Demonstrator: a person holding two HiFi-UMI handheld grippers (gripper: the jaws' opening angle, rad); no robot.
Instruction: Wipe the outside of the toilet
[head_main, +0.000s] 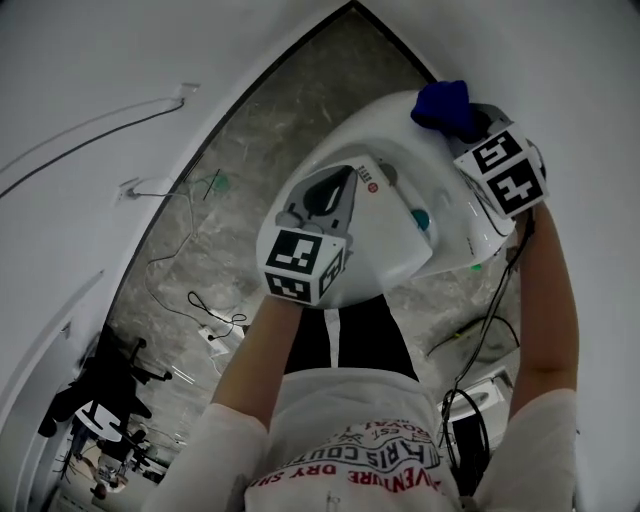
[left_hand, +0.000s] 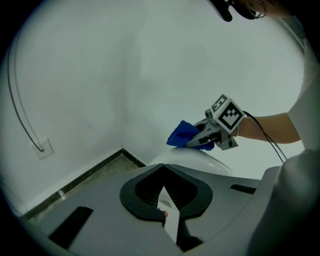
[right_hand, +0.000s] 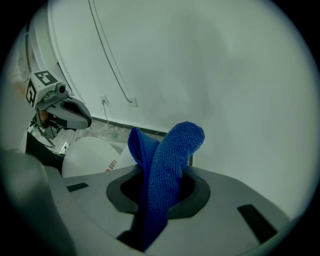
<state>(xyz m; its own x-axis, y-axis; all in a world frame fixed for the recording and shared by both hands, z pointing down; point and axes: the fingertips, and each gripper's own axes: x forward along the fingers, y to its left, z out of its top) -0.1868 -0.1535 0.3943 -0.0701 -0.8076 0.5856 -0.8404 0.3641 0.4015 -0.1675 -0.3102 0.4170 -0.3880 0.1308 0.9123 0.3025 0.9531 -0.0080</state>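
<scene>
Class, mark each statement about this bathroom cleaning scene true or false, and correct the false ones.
1. The right gripper is shut on a blue cloth. True.
2. The left gripper grips a second cloth. False: nothing is between its jaws; only a sliver of the toilet shows through them.
3. The toilet is white. True.
4. The blue cloth lies on the floor. False: it is held up at the far end of the toilet, against its top.
5. A thin cable runs along the white wall. True.
</scene>
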